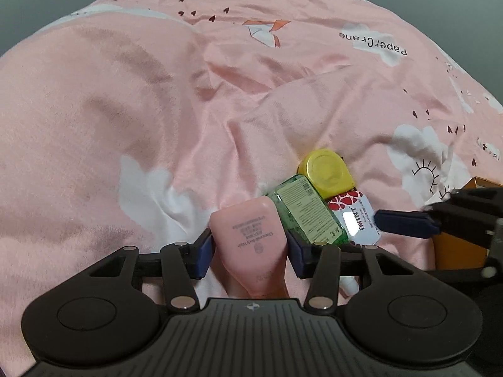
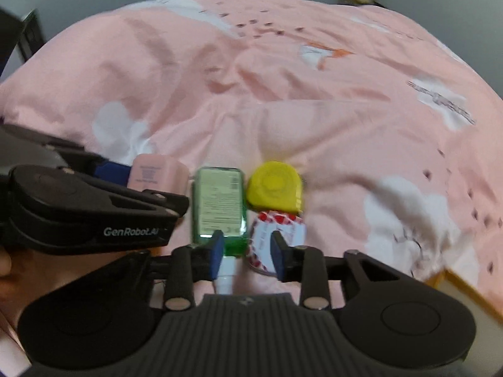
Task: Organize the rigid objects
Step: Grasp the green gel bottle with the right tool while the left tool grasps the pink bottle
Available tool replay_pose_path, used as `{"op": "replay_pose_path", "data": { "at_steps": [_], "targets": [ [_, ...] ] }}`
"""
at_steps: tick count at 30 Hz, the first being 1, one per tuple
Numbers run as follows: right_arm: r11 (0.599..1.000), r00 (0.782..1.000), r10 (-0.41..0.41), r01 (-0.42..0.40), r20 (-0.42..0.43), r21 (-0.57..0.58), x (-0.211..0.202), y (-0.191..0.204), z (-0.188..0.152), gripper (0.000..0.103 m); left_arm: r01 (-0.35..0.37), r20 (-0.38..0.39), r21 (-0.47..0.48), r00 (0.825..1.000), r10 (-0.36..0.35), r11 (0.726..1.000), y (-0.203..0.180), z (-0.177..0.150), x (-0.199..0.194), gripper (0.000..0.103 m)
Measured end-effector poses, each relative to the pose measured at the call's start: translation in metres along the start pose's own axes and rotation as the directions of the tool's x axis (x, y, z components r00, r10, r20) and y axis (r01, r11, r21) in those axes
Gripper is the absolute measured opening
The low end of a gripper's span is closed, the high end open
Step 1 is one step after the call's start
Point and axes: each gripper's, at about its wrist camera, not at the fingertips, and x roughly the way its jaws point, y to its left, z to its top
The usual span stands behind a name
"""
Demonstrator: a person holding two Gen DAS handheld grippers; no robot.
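**Pink bottle in the left tongs, packet between the right**

Pink bottle [image 1: 251, 238] sits at lower centre of the left view, lying on the pink duvet [image 1: 132, 119], with the left gripper [image 1: 248, 248] closed on its flanks, both blue pads touching. Just right of it lie a green bottle [image 1: 308, 213], a yellow tape measure [image 1: 327, 172] and a red-and-white packet [image 1: 355, 216], packed together in a row.

In the right view, the right gripper [image 2: 246, 251] stands narrowly open around the packet [image 2: 276, 232] at lower centre; whether the pads touch it, I cannot tell. The green bottle [image 2: 220, 207] lies just left of it, its white cap beside the left pad.

The pink bottle looks like a smooth plastic body-wash flask: stiff enough, probably light to middling, likely slippery. The waist, where it is held, seems the best place; the soft bedding gives little support. The packet looks flat and light, best pinched across its short sides. An orange box [image 1: 459, 251] shows at right edge.
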Motion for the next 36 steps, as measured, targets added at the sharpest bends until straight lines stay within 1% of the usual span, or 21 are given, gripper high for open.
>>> {"op": "replay_pose_path", "data": {
  "at_steps": [1,4,6,7,11,15,18,19,21,23,25,27,30,36],
  "targets": [
    [1.000,1.000,0.022,-0.023,-0.015,-0.020,0.005,0.001,0.002,0.038,0.002,-0.003,0.003,1.000,-0.002,1.000,0.000,0.000,0.001,0.055],
    [0.997,0.997,0.056,-0.058,-0.043,-0.043,0.017,0.001,0.006,0.038,0.008,-0.010,0.000,1.000,-0.008,1.000,0.004,0.001,0.002,0.055],
    [0.995,0.995,0.086,-0.088,-0.054,-0.037,0.022,0.000,0.009,0.039,0.014,-0.016,-0.013,1.000,-0.014,1.000,0.008,0.002,0.003,0.055],
    [0.994,0.993,0.100,-0.102,-0.055,-0.031,0.023,0.001,0.010,0.041,0.020,-0.019,-0.019,1.000,-0.020,1.000,0.010,0.003,0.004,0.055],
    [0.995,0.993,0.094,-0.097,-0.075,-0.031,0.036,0.002,0.016,0.048,0.045,-0.030,-0.029,0.998,-0.046,0.999,0.017,0.005,0.004,0.056],
    [0.994,0.990,0.105,-0.108,-0.092,-0.025,0.048,0.002,0.020,0.050,0.065,-0.037,-0.045,0.997,-0.066,0.997,0.022,0.006,0.007,0.056],
    [0.993,0.990,0.103,-0.108,-0.098,-0.039,0.054,0.005,0.021,0.050,0.066,-0.046,-0.040,0.997,-0.068,0.997,0.022,0.006,0.009,0.056],
    [0.993,0.989,0.104,-0.109,-0.102,-0.040,0.054,0.005,0.021,0.048,0.067,-0.049,-0.033,0.996,-0.069,0.997,0.021,0.007,0.011,0.057],
    [0.993,0.988,0.108,-0.113,-0.110,-0.033,0.055,0.004,0.020,0.047,0.067,-0.053,-0.019,0.996,-0.068,0.998,0.020,0.007,0.013,0.057],
    [0.994,0.988,0.106,-0.108,-0.114,-0.014,0.052,0.001,0.018,0.047,0.067,-0.048,-0.014,0.997,-0.068,0.998,0.019,0.006,0.016,0.057],
    [0.994,0.987,0.112,-0.111,-0.112,0.016,0.049,-0.001,0.015,0.047,0.050,-0.047,0.010,0.998,-0.050,0.999,0.014,0.005,0.020,0.056],
    [0.993,0.987,0.118,-0.113,-0.111,0.044,0.045,-0.002,0.010,0.047,0.037,-0.037,0.035,0.999,-0.036,0.999,0.010,0.002,0.023,0.054],
    [0.991,0.988,0.111,-0.102,-0.107,0.087,0.037,-0.003,0.003,0.046,0.048,0.002,0.045,0.999,-0.048,0.998,0.010,-0.003,0.018,0.054],
    [0.982,0.994,0.105,-0.098,-0.040,0.161,0.009,-0.005,-0.010,0.046,0.083,0.078,0.042,0.993,-0.086,0.996,0.009,-0.009,-0.005,0.053]
  ]
}}
